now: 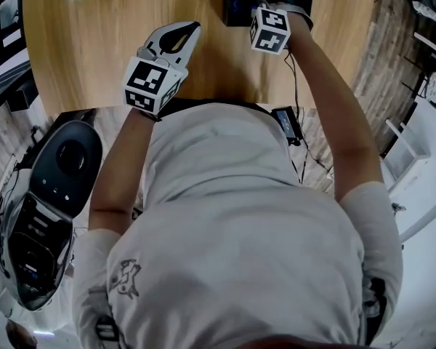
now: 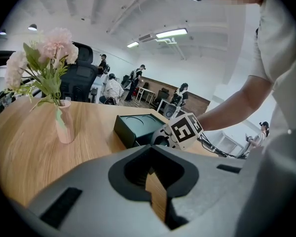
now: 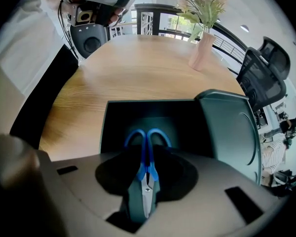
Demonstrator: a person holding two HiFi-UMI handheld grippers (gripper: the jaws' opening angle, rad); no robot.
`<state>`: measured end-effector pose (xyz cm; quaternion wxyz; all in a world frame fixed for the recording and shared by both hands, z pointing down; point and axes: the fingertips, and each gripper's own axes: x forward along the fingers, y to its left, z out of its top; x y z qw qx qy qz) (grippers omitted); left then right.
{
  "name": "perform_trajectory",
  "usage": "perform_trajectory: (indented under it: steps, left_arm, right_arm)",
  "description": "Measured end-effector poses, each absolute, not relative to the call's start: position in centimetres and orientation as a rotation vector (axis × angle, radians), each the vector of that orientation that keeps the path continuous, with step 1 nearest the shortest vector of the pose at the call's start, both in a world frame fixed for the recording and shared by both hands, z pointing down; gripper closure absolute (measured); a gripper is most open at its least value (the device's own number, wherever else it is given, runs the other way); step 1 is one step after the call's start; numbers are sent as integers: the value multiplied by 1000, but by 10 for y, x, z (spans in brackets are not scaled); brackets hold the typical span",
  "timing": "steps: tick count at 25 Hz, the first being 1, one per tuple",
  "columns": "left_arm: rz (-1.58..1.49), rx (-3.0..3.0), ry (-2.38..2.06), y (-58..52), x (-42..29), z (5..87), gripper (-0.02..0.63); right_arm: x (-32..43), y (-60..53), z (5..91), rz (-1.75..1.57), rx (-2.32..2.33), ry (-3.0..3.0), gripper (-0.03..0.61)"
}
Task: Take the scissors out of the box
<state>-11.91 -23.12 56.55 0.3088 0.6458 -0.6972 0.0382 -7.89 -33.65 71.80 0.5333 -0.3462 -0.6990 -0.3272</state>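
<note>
Blue-handled scissors (image 3: 147,147) hang between the jaws of my right gripper (image 3: 145,201), which is shut on their blades. The handles point down over the open dark green box (image 3: 113,117), whose lid (image 3: 232,132) stands up at the right. In the head view this gripper's marker cube (image 1: 270,29) hovers over the box (image 1: 236,6) at the table's far edge. My left gripper (image 1: 192,27) is held above the wooden table (image 1: 94,49), left of the box and apart from it. Its jaws (image 2: 155,191) stand a little open with only table wood showing between them.
A pink vase of flowers (image 2: 64,125) stands on the table left of the box (image 2: 133,127). A black office chair (image 3: 264,73) is beyond the table. A black-and-white machine (image 1: 54,195) sits on the floor at my left, and cables (image 1: 298,122) hang by the table edge.
</note>
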Motion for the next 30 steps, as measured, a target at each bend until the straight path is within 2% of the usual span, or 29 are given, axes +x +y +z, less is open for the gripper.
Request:
perform_trajectory:
  steps: [5,11,22,30]
  left_arm:
    - [112,1706,-1867,-195,-118,554,609]
    - [122,1727,-1874,-213,-134,531,609]
    - [153,1773,-1920,-201,-152,481,609]
    - [165,1792,-1962,-207,-135,452,609]
  right_arm:
    - [-80,-301,700,-808,-809,-1704,485]
    - [-102,-319,670,-801,-756,-1785,485]
    - [-139,-314,572,-800,-596,-2028,485]
    - [-132,-319,513,-773,-497,-2211,485]
